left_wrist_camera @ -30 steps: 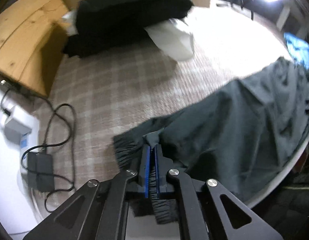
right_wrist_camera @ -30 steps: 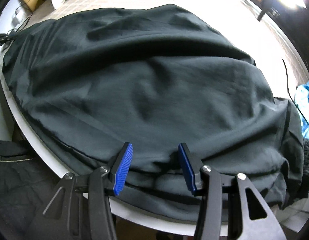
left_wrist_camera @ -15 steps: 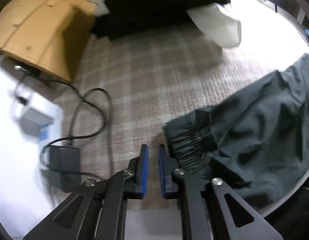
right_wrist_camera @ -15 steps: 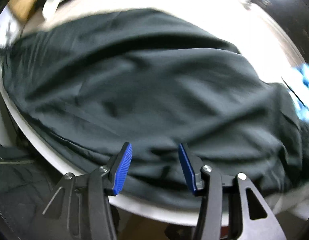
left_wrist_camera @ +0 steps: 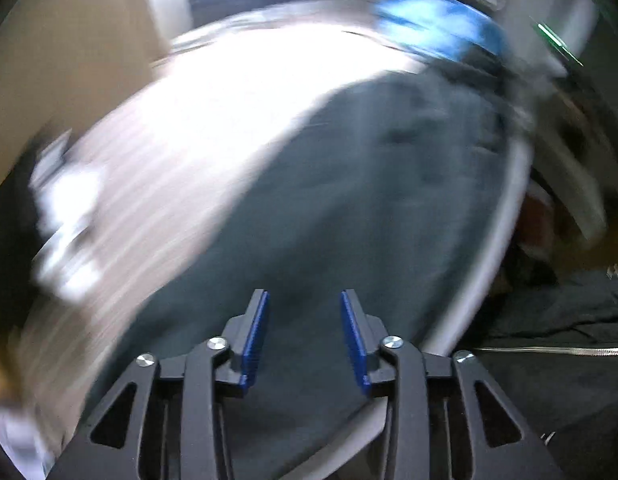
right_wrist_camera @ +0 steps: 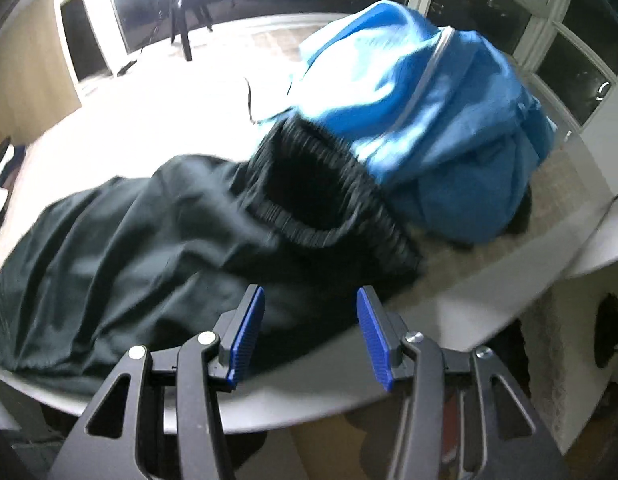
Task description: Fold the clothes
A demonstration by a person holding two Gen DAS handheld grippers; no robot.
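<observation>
Both of my tools are empty: the left hand-held gripper (left_wrist_camera: 303, 334), whose jaws have just been opening, stands narrowly parted over the dark trousers (left_wrist_camera: 349, 208), and the right hand-held gripper (right_wrist_camera: 309, 332) stands moderately apart, gripping nothing. The trousers lie spread along the surface (right_wrist_camera: 489, 280) rim; in my judgement each tool should take the near hem squarely before folding. Only the right view sharply shows the ribbed waistband (right_wrist_camera: 321, 216) against the blue jacket (right_wrist_camera: 429, 120); the left is blurred.
</observation>
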